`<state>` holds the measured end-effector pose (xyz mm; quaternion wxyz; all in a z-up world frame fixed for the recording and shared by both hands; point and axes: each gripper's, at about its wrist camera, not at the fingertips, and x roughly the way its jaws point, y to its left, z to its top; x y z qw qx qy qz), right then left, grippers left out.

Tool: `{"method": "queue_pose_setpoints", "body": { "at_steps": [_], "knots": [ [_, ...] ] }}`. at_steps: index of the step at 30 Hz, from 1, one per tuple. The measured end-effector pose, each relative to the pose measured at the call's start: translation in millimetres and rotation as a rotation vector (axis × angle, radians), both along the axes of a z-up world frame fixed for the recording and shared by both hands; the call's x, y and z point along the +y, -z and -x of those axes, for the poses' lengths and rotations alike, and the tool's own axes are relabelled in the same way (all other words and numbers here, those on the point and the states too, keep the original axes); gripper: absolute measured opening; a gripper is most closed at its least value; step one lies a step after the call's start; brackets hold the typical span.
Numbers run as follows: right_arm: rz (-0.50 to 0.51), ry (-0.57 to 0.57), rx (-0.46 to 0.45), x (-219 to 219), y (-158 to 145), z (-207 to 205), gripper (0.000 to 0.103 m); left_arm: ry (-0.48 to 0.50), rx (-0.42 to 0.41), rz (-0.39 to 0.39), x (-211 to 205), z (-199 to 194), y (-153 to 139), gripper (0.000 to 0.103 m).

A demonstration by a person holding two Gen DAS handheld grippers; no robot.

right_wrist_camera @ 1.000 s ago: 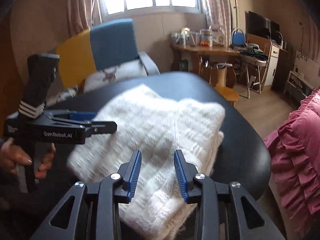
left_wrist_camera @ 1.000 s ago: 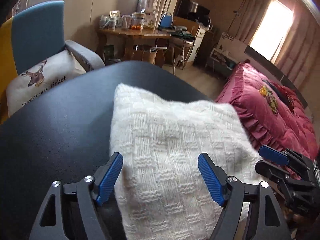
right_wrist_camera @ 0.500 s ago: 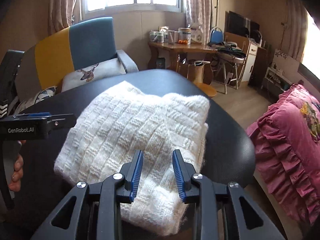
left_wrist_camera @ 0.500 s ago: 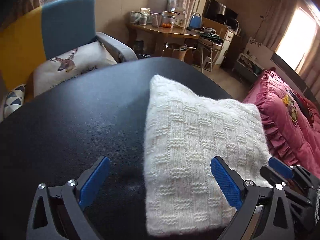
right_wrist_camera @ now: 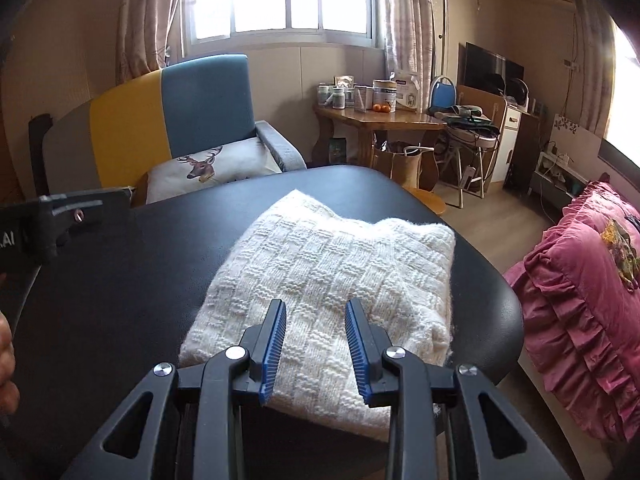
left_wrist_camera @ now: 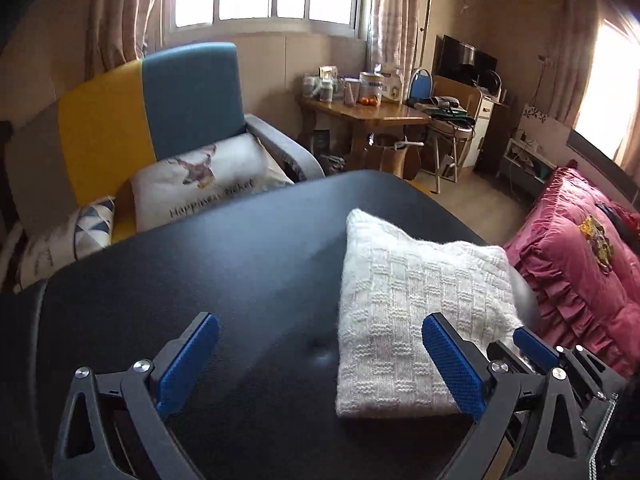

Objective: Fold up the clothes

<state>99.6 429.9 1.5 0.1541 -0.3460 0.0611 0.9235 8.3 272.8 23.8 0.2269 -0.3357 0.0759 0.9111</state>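
Garment: the cream-white basket-weave knit sweater (right_wrist_camera: 328, 280) lies folded into a thick rectangular pad on the right half of the counter, its right edge near the counter's rim.
Fold state: layers look stacked and squared, so the folding seems essentially done; only tidying appears left.
Right gripper: the black right gripper with blue ribbed pads (right_wrist_camera: 314, 350) hovers over the sweater's near edge, jaws parted by a narrow gap, nothing between them.
Left gripper: the black left gripper with blue pads (left_wrist_camera: 320, 364) is spread wide and empty over the bare counter just left of the sweater.
Doing it well: any last touch should press flat on the top layer, not pinch it; the loose knit can snag on ribbed pads and drag the stack out of square.
Surface: the smooth round black counter (left_wrist_camera: 180, 280) would let the pad slide if pushed sideways.
Room: a blue-and-yellow armchair (right_wrist_camera: 172, 120) with a deer cushion stands behind; a wooden side table (right_wrist_camera: 384, 120) carries jars; a pink ruffled bed (right_wrist_camera: 580, 280) stands at right.
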Motion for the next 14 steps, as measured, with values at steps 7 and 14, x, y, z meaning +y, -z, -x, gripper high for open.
{"method": "queue_pose_setpoints", "body": {
  "at_steps": [7,14],
  "knots": [
    [0.009,-0.009,-0.037,0,5,-4,0.031,0.059,0.014,-0.083,-3,-13,-27,0.103],
    [0.000,-0.007,-0.051,0,9,-5,0.037,0.085,0.064,-0.086,-3,-24,-29,0.102]
  ]
}}
